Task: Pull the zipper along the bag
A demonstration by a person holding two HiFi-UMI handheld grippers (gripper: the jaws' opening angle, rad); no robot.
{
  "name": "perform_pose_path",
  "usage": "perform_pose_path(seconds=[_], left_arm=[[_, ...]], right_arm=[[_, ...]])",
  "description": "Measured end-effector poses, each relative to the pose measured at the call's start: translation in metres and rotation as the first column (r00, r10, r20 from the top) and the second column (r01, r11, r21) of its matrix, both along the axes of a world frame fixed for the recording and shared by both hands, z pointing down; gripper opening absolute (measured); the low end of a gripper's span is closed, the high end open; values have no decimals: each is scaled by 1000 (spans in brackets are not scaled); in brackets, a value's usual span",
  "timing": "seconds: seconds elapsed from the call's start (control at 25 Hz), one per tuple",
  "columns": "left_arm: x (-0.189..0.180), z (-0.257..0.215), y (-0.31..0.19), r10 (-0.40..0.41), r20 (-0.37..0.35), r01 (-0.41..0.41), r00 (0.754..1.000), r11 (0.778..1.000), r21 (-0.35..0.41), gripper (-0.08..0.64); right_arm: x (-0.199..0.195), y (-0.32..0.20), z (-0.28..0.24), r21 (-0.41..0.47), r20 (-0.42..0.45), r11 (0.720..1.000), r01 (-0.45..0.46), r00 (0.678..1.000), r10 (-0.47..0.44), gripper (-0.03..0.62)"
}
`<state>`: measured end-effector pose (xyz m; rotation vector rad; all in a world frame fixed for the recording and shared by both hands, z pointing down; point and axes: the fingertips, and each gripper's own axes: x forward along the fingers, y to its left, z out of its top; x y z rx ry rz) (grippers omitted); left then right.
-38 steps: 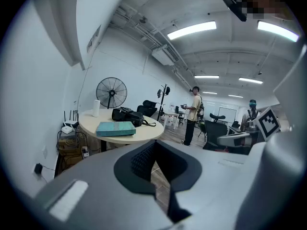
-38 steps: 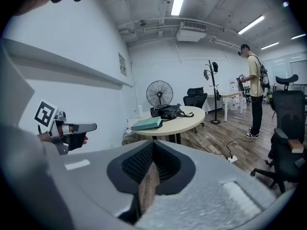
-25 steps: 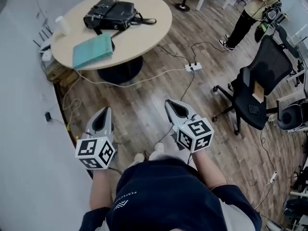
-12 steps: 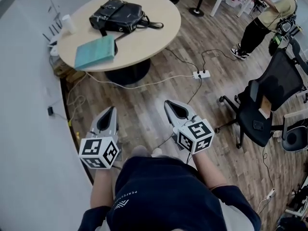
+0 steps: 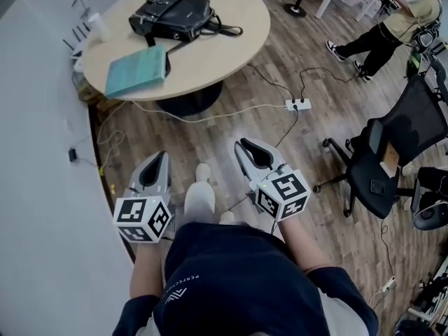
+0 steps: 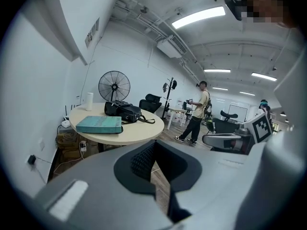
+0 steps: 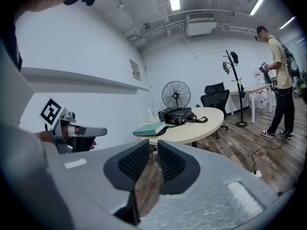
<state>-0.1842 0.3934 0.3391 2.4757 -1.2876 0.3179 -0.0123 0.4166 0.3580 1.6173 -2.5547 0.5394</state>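
Note:
The black bag (image 5: 171, 14) lies on a round wooden table (image 5: 231, 44), far ahead of both grippers; the zipper is too small to make out. The left gripper view shows the bag (image 6: 123, 111) on the table, and so does the right gripper view, with the bag (image 7: 177, 115) at mid-distance. My left gripper (image 5: 162, 155) hangs over the floor, shut, with nothing between its pads (image 6: 142, 159). My right gripper (image 5: 241, 144) is level with it on the right. Its jaws have just been opening, and a narrow empty gap shows between the pads (image 7: 134, 161).
A teal book (image 5: 136, 72) and a white cup (image 5: 98, 28) share the table. A power strip (image 5: 299, 104) and cables lie on the wood floor. A black office chair (image 5: 381, 152) stands at the right, a person (image 5: 392, 23) beyond it. A white wall (image 5: 42, 208) runs along the left.
Both grippers and the person carrying them have moved forward towards the table, and a foot has stepped out between them. The right jaws have parted slightly.

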Motion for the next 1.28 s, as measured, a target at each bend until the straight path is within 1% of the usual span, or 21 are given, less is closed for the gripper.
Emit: perform_pose_path(seconds=[0.24, 0.48, 0.76, 0.96, 1.28], left_arm=[[10, 8, -48, 29, 6, -29, 1000, 1000, -8, 18], [16, 10, -110, 66, -1, -66, 998, 998, -20, 18], [10, 8, -186, 84, -4, -84, 996, 996, -28, 18], [0, 13, -227, 86, 16, -86, 996, 996, -33, 18], [-20, 18, -286, 85, 14, -85, 996, 996, -41, 18]], right_arm=[[1, -43, 2, -4, -5, 1000, -6, 1000, 6, 93], [2, -104, 5, -19, -20, 1000, -20, 1000, 19, 123], [-6, -180, 4, -39, -38, 999, -26, 999, 25, 141], [-13, -230, 11, -52, -48, 998, -30, 998, 27, 143], [-24, -301, 22, -81, -69, 996, -44, 997, 38, 143]])
